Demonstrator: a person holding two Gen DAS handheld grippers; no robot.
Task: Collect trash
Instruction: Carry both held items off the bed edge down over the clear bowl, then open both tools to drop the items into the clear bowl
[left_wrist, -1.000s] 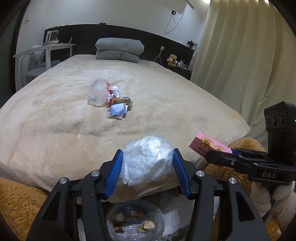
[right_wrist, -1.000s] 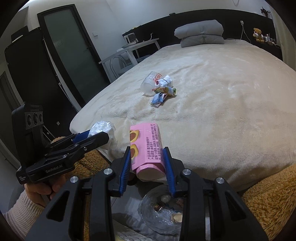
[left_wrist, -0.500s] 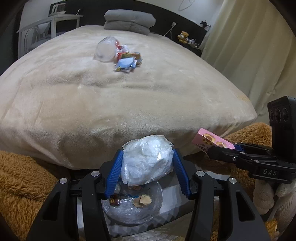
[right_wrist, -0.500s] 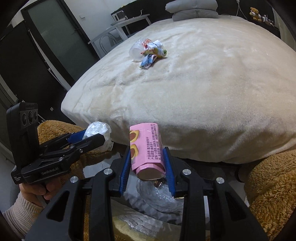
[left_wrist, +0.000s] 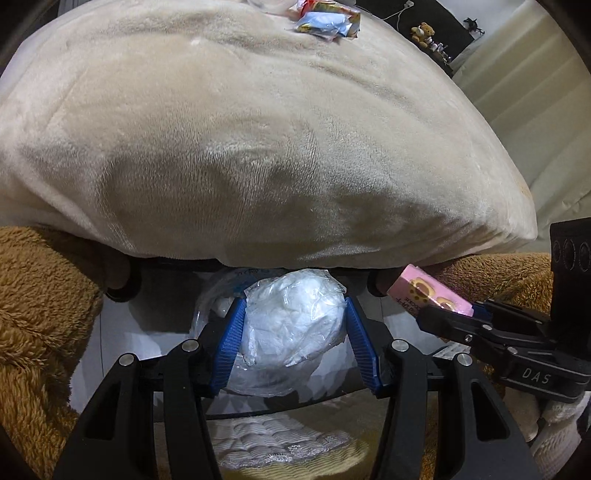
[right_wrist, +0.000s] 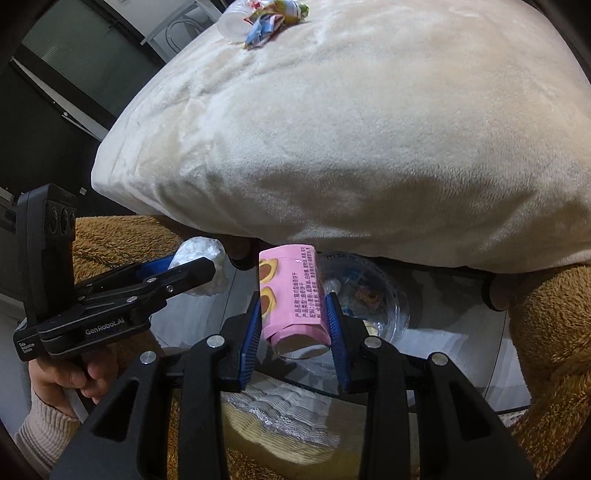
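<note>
My left gripper (left_wrist: 293, 328) is shut on a crumpled white plastic wad (left_wrist: 291, 321), its blue pads pressing both sides. It hangs over a clear plastic container (left_wrist: 258, 384) with scraps inside, which sits in a dark bin below the bed's edge. My right gripper (right_wrist: 293, 325) is shut on a pink snack box (right_wrist: 291, 295) printed with cookie pictures, held above the same clear container (right_wrist: 380, 306). Each gripper shows in the other's view: the right one (left_wrist: 424, 306) with the pink box (left_wrist: 428, 295), the left one (right_wrist: 207, 269) with the white wad (right_wrist: 201, 254).
A beige blanketed bed (left_wrist: 258, 147) fills the upper view, with wrappers (left_wrist: 328, 22) and a clear cup (right_wrist: 232, 22) lying far across it. Brown fuzzy fabric (left_wrist: 33, 314) flanks the bin on both sides. A hand in a pale sleeve (right_wrist: 70, 373) holds the left gripper.
Both grippers have sunk and tilted downward, from above the bed's edge to below it over the bin. The wad and the pink box stayed gripped throughout.
</note>
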